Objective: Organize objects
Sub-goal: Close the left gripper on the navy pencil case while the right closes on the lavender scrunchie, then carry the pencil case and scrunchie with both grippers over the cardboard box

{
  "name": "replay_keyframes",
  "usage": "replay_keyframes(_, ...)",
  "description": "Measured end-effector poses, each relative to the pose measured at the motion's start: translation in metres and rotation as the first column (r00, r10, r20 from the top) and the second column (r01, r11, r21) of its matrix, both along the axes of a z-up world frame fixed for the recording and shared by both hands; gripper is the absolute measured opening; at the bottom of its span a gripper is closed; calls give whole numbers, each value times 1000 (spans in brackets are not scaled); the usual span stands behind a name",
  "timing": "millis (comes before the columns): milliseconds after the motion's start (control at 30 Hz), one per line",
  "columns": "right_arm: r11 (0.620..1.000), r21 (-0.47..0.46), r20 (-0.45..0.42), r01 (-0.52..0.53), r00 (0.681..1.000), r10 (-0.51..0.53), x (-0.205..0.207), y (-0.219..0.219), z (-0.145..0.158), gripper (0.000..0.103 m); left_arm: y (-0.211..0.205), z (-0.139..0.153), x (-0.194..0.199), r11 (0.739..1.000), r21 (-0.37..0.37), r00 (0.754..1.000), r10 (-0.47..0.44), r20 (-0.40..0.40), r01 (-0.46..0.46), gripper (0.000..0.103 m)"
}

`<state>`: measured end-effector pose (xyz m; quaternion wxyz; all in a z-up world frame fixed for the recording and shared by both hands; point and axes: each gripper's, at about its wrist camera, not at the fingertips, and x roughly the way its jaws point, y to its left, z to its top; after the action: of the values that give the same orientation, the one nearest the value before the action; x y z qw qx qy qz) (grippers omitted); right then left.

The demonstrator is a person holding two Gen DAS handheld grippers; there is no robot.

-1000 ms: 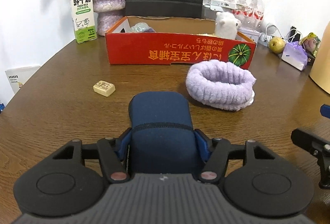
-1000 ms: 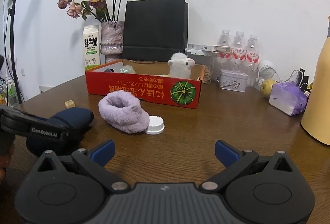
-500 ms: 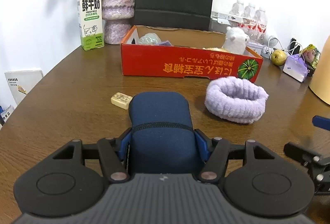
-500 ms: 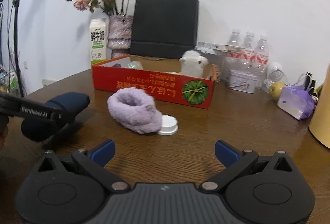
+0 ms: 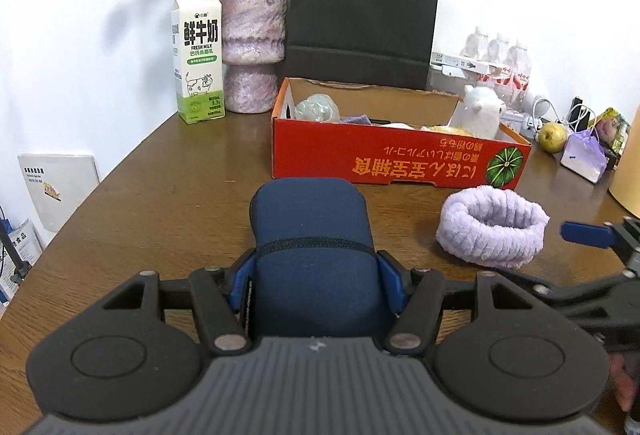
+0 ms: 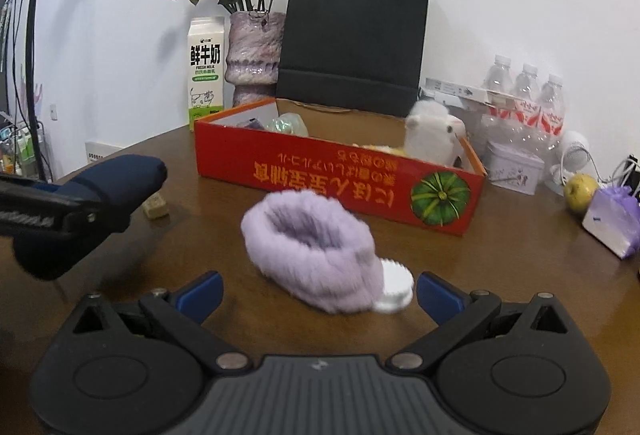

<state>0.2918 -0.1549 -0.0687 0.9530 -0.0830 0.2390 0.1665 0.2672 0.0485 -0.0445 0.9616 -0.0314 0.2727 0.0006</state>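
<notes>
Navy blue soft fabric pouch [image 5: 312, 247] sits pinched between the left gripper [image 5: 316, 271] fingers, held above the brown wooden table [image 5: 168, 203]. The right gripper [image 6: 318, 295] is spread wide before a fluffy lilac headband [image 6: 312, 247]. Beyond lies the red cardboard box [image 5: 400, 159]; lift the pouch over its front wall before releasing.

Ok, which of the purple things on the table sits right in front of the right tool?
The fluffy lilac headband, lying loose on the wood between the open tool and the red box; the purple vase and purple pouch stand farther off.
</notes>
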Motion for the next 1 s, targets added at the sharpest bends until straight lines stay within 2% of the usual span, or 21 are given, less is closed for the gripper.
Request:
replay_keyframes(133, 1000, -5, -2, 15, 1000, -15, 18, 10, 0, 103, 1, 1, -4, 1000, 0, 1000, -3, 11, 3, 63)
replay_keyframes(267, 1000, -21, -31, 17, 999, -18, 32, 19, -3, 97, 1, 1, -5, 1000, -6, 1000, -8, 12, 8, 63)
replay_keyframes(433, 1000, -23, -41, 14, 999, -15, 33, 20, -4, 76, 0, -1, -6, 1000, -10, 1000, -10, 12, 10, 63)
replay_keyframes(500, 1000, -20, -29, 12, 1000, -12, 31, 20, -3, 61, 1, -1, -7, 1000, -12, 1000, -4, 12, 4, 63)
replay_keyframes(533, 1000, -25, -22, 8, 1000, -8, 30, 21, -3, 58, 1, -1, -8, 1000, -14, 1000, -2, 12, 2, 63)
replay_keyframes(600, 999, -39, -13, -4, 1000, 3, 28, 23, -2, 47, 2, -1, -9, 1000, -15, 1000, -3, 10, 4, 63)
replay_keyframes(700, 999, -40, -7, -12, 1000, 12, 25, 23, -1, 38, 1, -2, -9, 1000, -15, 1000, -9, 7, 9, 63)
replay_keyframes(1000, 1000, -16, 28, -11, 1000, 12, 10, 15, 3, 31, 2, -3, -10, 1000, -18, 1000, -10, 10, 10, 63)
